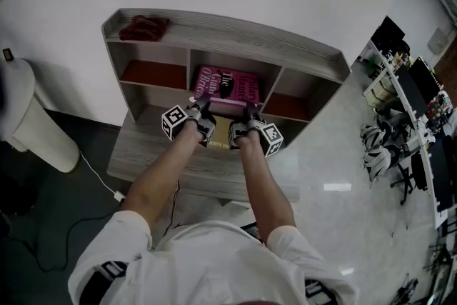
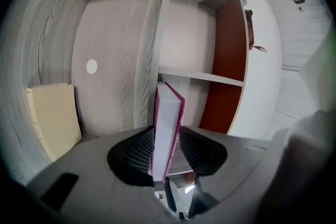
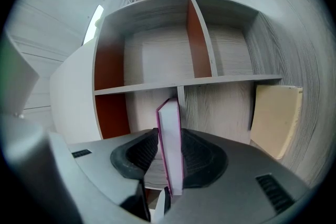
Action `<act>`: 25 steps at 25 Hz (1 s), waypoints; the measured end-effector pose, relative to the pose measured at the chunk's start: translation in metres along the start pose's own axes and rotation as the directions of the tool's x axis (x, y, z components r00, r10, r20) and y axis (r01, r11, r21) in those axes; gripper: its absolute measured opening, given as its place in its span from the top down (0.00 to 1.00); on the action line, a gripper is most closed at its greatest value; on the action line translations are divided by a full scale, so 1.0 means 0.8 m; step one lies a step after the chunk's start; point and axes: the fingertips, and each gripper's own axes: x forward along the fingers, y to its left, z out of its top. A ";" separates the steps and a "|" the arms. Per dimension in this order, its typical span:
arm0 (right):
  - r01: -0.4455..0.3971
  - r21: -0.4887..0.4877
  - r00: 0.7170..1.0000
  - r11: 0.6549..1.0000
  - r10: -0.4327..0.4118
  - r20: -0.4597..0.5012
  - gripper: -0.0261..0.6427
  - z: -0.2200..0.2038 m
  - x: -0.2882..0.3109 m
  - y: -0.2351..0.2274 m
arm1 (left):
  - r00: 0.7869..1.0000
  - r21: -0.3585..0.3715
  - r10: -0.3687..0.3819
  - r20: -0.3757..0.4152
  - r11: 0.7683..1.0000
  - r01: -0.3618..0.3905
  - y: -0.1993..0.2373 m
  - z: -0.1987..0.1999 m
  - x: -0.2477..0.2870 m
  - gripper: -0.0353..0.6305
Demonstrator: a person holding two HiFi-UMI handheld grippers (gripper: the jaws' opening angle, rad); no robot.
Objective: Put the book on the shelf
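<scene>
Squarely at twelve o'clock, the book [image 1: 243, 91] stands edge-on, clamped by the jaws of the left gripper [image 1: 203, 103] and the right gripper [image 1: 250, 111].

Book [image 1: 232, 86] in shelf's [image 1: 235, 31] middle compartment, left tool [image 1: 202, 103] and right tool [image 1: 250, 112] at its near edge

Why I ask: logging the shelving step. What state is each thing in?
left gripper: shut on book.
right gripper: shut on book.
book: closed, held by both grippers.
shelf: upright against wall.
red cloth: crumpled on shelf top.
cream pad: lying flat.
</scene>
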 end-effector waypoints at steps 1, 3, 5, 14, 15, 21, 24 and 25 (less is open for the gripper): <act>0.005 -0.002 1.000 1.000 -0.005 -0.002 0.75 -0.002 -0.001 0.001 | 1.000 0.002 0.004 -0.002 1.000 -0.004 0.001 0.000 0.000 0.73; 0.006 -0.003 1.000 1.000 -0.006 -0.006 0.75 -0.003 -0.002 0.001 | 1.000 0.010 0.010 -0.007 1.000 -0.010 0.001 0.000 0.000 0.73; 0.000 0.002 1.000 1.000 0.000 -0.007 0.75 -0.001 -0.001 0.001 | 1.000 0.014 0.009 -0.015 1.000 -0.009 0.000 -0.001 0.001 0.73; -0.047 -0.127 0.999 0.991 0.047 0.001 0.72 0.006 -0.006 0.010 | 0.998 0.072 -0.022 -0.059 0.997 0.026 -0.008 -0.003 -0.005 0.65; -0.047 -0.137 0.999 0.989 0.047 -0.003 0.72 0.005 -0.008 0.011 | 0.998 0.089 -0.019 -0.067 0.996 0.025 -0.008 -0.003 -0.008 0.65; -0.066 -0.465 0.996 0.883 0.033 -0.078 0.72 -0.002 -0.033 0.040 | 0.994 0.297 0.027 -0.106 0.955 0.006 -0.010 -0.009 -0.045 0.65; -0.096 -0.647 0.992 0.757 0.016 -0.128 0.72 -0.010 -0.050 0.053 | 0.994 0.410 0.046 -0.096 0.912 -0.003 -0.017 -0.005 -0.068 0.65; -0.112 -0.704 0.990 0.701 0.014 -0.143 0.72 -0.013 -0.056 0.058 | 0.995 0.455 0.048 -0.091 0.890 -0.001 -0.023 -0.004 -0.075 0.65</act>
